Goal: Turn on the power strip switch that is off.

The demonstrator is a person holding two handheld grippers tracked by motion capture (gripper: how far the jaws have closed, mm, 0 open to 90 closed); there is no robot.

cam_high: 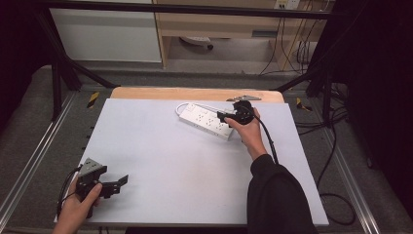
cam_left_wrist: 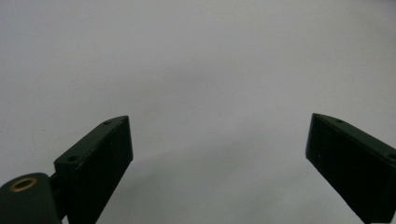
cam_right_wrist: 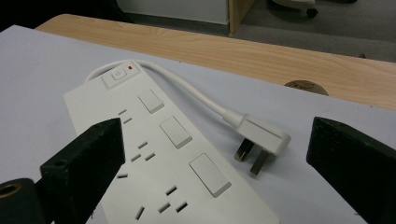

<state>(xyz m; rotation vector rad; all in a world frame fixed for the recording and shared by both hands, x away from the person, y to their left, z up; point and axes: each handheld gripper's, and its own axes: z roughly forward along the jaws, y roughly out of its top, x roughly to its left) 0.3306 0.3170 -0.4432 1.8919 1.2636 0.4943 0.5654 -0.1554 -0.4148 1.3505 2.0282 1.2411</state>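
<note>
White sheeting covers the surface (cam_high: 160,161), where the power strip (cam_high: 207,121) lies at the far right under the right gripper (cam_right_wrist: 212,154), its jaws released wide, probably to straddle it, while the left gripper (cam_high: 114,185) waits open near the front left corner.

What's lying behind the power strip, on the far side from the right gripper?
Behind the power strip its own white cord curves round to the plug, which lies on the white board with prongs showing. Beyond that, the wooden table edge. Whatever lies under the strip is covered.
</note>
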